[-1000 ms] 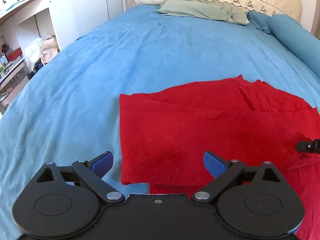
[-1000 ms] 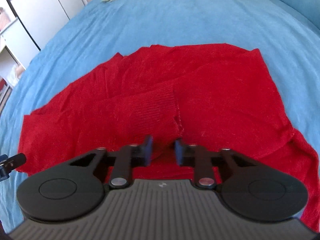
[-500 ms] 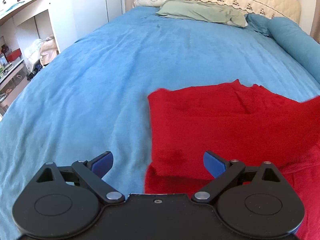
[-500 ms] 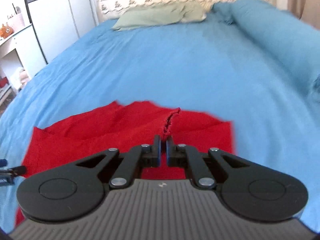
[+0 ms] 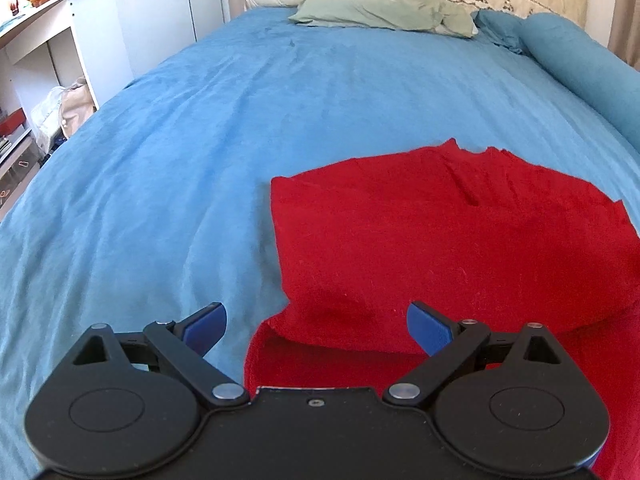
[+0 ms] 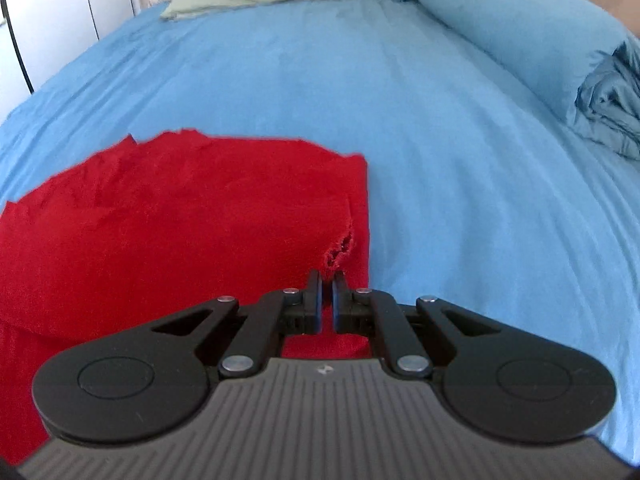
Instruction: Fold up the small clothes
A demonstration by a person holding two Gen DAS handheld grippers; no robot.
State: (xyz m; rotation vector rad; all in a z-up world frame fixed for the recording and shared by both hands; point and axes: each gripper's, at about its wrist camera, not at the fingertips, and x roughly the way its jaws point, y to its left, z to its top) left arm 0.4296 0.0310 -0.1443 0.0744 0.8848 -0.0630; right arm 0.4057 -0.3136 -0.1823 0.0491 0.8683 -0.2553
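A bedroom is shown, with a wide bed covered by a blue sheet (image 5: 304, 128); a green pillow (image 5: 384, 10) lies at the headboard and a rolled blue duvet (image 6: 516, 28) along the far side. White shelving (image 5: 52, 64) stands beside the bed in the left wrist view.

The red garment (image 5: 440, 248) is spread on the sheet near the foot of the bed, in front of both grippers. It is already doubled over: an upper layer with a straight left edge is seen lying on a lower layer that shows beneath it at the near side. The fold is therefore judged to be partly made, not finished.

The right gripper (image 6: 327, 292) is seen with its jaws drawn nearly together, and a ragged bit of the garment's edge is pinched between them at the right border of the cloth. The jaws have just been closing on that fabric. The left gripper (image 5: 316, 320) is held with its jaws wide apart above the garment's near left corner, nothing being gripped.

What is left, as judged from the lie of the cloth: the held edge is to be carried over and laid down, the layers squared, and probably a further fold made before the piece can be called small and tidy.
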